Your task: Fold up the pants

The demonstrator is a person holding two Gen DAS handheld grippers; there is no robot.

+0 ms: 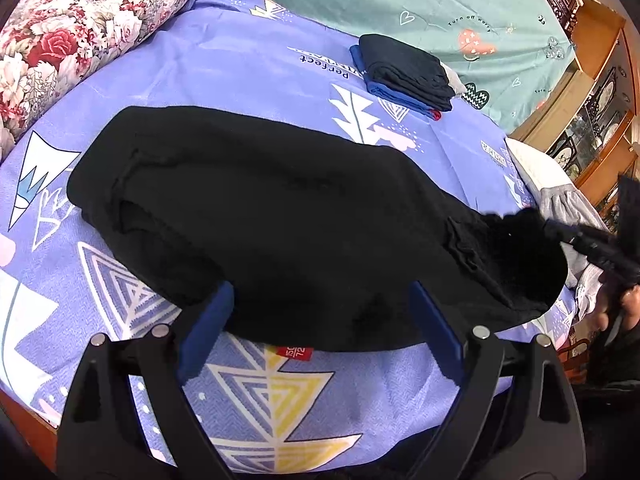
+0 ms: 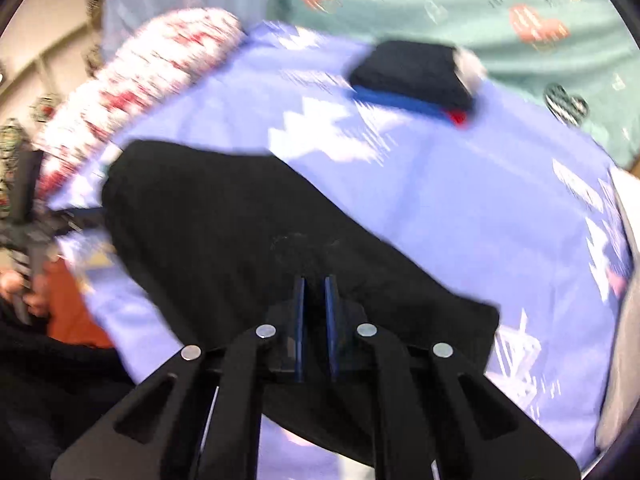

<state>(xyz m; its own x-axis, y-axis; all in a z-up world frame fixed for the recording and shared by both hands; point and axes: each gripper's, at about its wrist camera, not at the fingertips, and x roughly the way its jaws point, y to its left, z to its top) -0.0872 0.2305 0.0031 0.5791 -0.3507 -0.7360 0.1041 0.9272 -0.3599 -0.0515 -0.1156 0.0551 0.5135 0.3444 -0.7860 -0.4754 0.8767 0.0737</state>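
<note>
Right now I am partway through the fold: the pants (image 1: 280, 216) lie bunched in a dark heap across the middle of the bed (image 1: 224, 60), already doubled over but lumpy. My right gripper (image 2: 315, 284) has its jaws nearly together, and it looks as if a pinch of black cloth sits between them at the pants' near right end, though blur keeps me from being sure. My left gripper (image 1: 320, 320) stands wide apart, holding nothing, its fingers straddling the pants' near edge, just touching or just above the cloth. Next, I judge, the left must close on that edge so both ends can be carried over together. A folded stack (image 1: 404, 72) waits toward the far right side, well apart from the pants.
</note>
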